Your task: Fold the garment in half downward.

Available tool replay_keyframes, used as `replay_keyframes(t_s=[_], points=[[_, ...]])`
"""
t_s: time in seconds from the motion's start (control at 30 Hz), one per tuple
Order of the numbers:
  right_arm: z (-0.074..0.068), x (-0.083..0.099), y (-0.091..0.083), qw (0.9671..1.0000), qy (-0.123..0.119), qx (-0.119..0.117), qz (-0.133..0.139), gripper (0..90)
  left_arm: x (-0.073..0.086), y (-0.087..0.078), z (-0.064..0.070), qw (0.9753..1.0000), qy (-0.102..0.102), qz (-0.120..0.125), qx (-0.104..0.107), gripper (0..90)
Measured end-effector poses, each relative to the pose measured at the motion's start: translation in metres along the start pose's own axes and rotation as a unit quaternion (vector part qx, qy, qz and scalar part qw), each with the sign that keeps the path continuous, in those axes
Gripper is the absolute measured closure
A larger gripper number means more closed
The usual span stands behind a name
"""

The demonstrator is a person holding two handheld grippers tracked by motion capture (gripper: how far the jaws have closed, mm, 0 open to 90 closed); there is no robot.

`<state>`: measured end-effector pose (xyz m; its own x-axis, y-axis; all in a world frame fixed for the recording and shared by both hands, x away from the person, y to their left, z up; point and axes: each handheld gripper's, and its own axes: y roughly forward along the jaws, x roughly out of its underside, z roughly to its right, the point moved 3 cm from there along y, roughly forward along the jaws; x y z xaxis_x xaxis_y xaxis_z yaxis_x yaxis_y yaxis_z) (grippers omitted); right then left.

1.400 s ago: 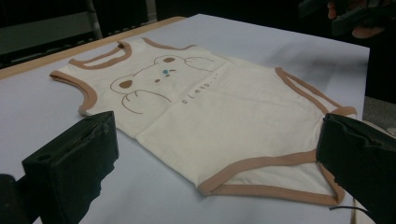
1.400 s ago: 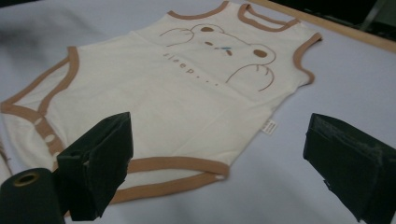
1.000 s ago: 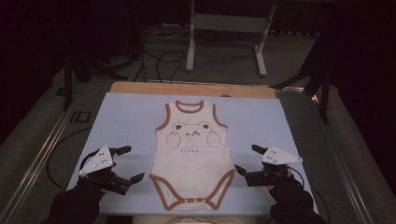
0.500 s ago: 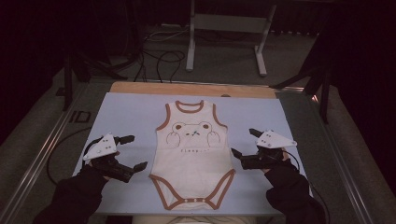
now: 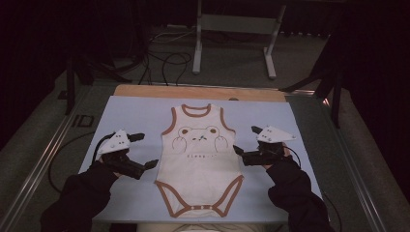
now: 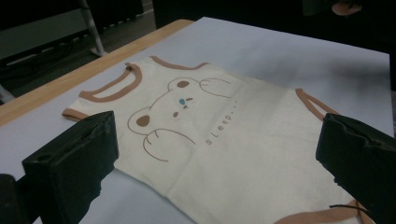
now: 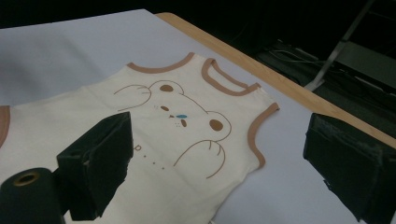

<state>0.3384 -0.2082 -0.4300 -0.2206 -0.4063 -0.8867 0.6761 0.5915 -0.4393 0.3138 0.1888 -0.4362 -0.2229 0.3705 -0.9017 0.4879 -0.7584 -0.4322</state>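
1. Left gripper (image 5: 141,151): jaws spread wide, holding nothing, just left of the bodysuit; hand hidden under a dark sleeve.
2. Bodysuit (image 5: 200,162): cream, brown-trimmed, flat at the middle of the pale sheet (image 5: 130,108). Printed word legible in the left gripper view, blurred from above.
3. Right gripper (image 5: 245,140): jaws apart, empty, beside the bodysuit's right edge; its view cuts off the snap end.

left claw (image 5: 143,151): jaws wide apart, low | right claw (image 5: 245,139): jaws wide apart, low
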Motion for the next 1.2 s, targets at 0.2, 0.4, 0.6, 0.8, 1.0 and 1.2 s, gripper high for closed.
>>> replay_keyframes(t_s=[0.2, 0.4, 0.6, 0.8, 1.0, 1.2], points=[[0.004, -0.001, 0.011, 0.9999, 0.013, -0.004, 0.002, 8.4, -0.004, 0.007, -0.006, 0.9999, -0.003, -0.010, -0.006, 0.2], [0.006, 0.003, 0.024, 0.9992, 0.040, -0.007, -0.006, 8.4, -0.005, 0.021, -0.017, 0.9989, -0.017, -0.029, -0.034, 0.2], [0.008, 0.011, 0.037, 0.9984, 0.052, -0.012, -0.017, 8.4, 0.000, 0.039, -0.023, 0.9980, -0.028, -0.042, -0.037, 0.2], [0.011, 0.017, 0.050, 0.9977, 0.060, -0.018, -0.025, 8.4, 0.001, 0.055, -0.025, 0.9978, -0.033, -0.044, -0.037, 0.2], [0.015, 0.023, 0.062, 0.9966, 0.066, -0.027, -0.041, 8.5, 0.004, 0.067, -0.028, 0.9978, -0.043, -0.045, -0.025, 0.2], [0.016, 0.035, 0.075, 0.9949, 0.069, -0.033, -0.066, 8.5, 0.014, 0.079, -0.034, 0.9957, -0.048, -0.074, -0.026, 0.2]])
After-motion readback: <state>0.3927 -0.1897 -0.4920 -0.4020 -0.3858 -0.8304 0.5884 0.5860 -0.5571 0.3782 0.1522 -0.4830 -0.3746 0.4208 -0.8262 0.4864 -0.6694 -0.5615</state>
